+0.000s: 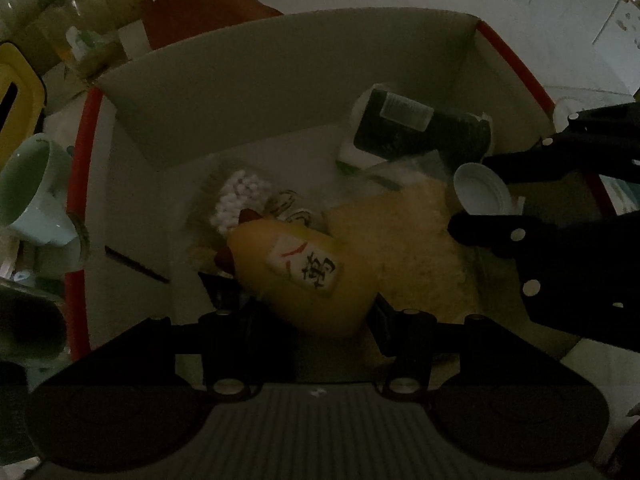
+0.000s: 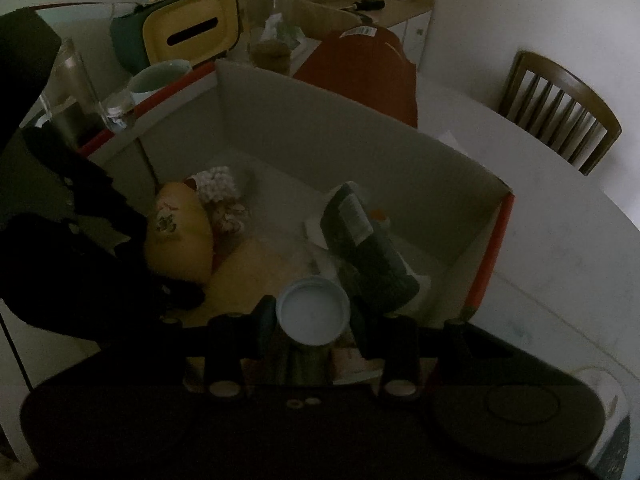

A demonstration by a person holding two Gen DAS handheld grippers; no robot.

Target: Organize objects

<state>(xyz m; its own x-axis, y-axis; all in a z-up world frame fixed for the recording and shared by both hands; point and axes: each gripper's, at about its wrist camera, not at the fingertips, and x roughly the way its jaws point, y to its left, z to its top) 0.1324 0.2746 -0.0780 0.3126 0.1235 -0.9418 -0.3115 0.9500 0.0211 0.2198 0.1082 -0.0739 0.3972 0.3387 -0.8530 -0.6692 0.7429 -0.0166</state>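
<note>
Biggest thing here is the white cardboard box with red edges, sitting on the white bench, and both tools are down inside it. Along the box floor there's a flat yellowish pouch. Toward the far right a dark packet with a label leans on something white, and far left is a clear bag of small white beads with a few little wrapped rolls right beside it.

The yellow pouch with the character label is at the near left, and the left tongs are clenched on its near end, fingers pressed against both sides. The right tongs are gripping a jar with a white lid, lid facing the camera, held just above the flat pouch and near the dark packet.

My read: both items are being set down in the box. To do it well I'd lower each one until it's resting on the floor or on the flat pouch before letting go, keep the jar away from the leaning packet so it doesn't tip it, and lay the yellow pouch alongside the beads, not on them. The two tools are close together, so I'd pull one out at a time.
</note>
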